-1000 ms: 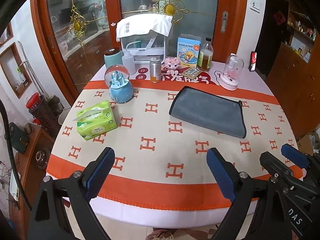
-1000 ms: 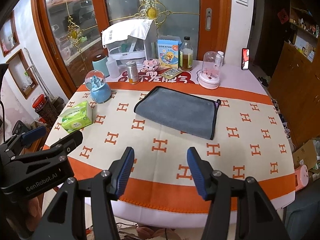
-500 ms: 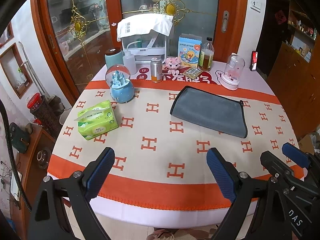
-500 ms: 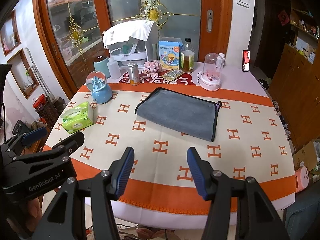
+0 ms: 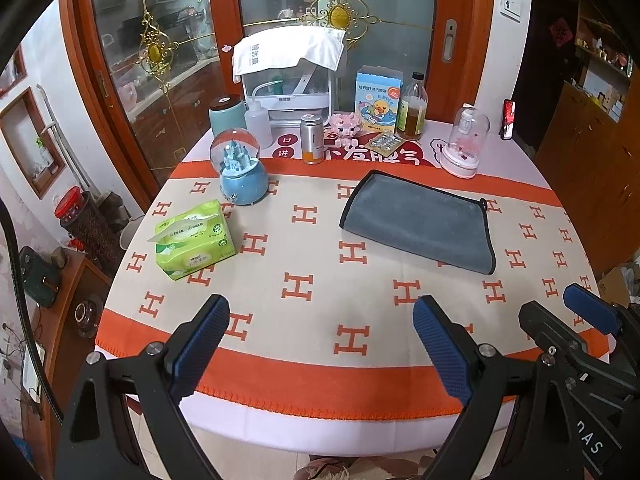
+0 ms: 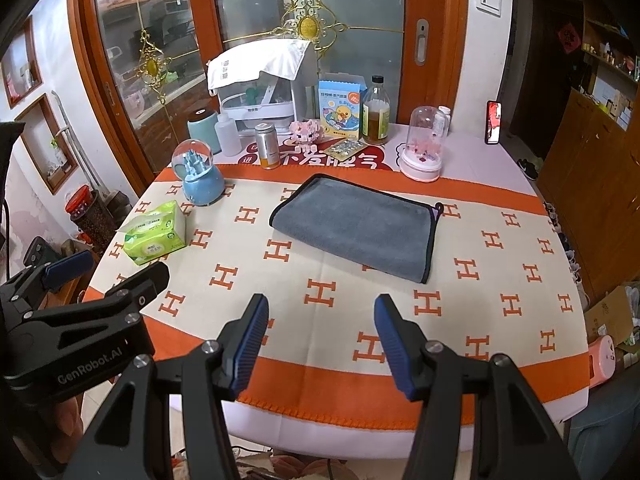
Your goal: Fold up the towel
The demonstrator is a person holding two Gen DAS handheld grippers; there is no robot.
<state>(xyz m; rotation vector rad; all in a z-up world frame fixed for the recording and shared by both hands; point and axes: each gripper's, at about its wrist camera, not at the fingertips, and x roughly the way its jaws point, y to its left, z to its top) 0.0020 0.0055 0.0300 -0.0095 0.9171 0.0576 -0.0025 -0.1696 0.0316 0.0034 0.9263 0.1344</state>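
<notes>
Left wrist view: over the last second almost nothing has shifted; the towel (image 5: 420, 220) sits a touch lower in the frame than before, so the camera has crept only slightly and the approach has barely begun. The grey towel lies flat, already doubled by the look of it, toward the far right part of the bench (image 5: 320, 408), well apart from both tools. The left tool (image 5: 320, 344) hangs over the near edge with its jaws spread wide, holding and touching nothing. The right tool's tips show at the near right corner. A tissue pack (image 5: 194, 238) lies near the left edge, a snow globe (image 5: 242, 172) behind it.

Right wrist view: again the scene is nearly unchanged. The right tool (image 6: 320, 340) is parted about halfway, empty, above the near edge. The towel (image 6: 356, 224) lies untouched beyond it, so I judge the folding not yet started.
</notes>
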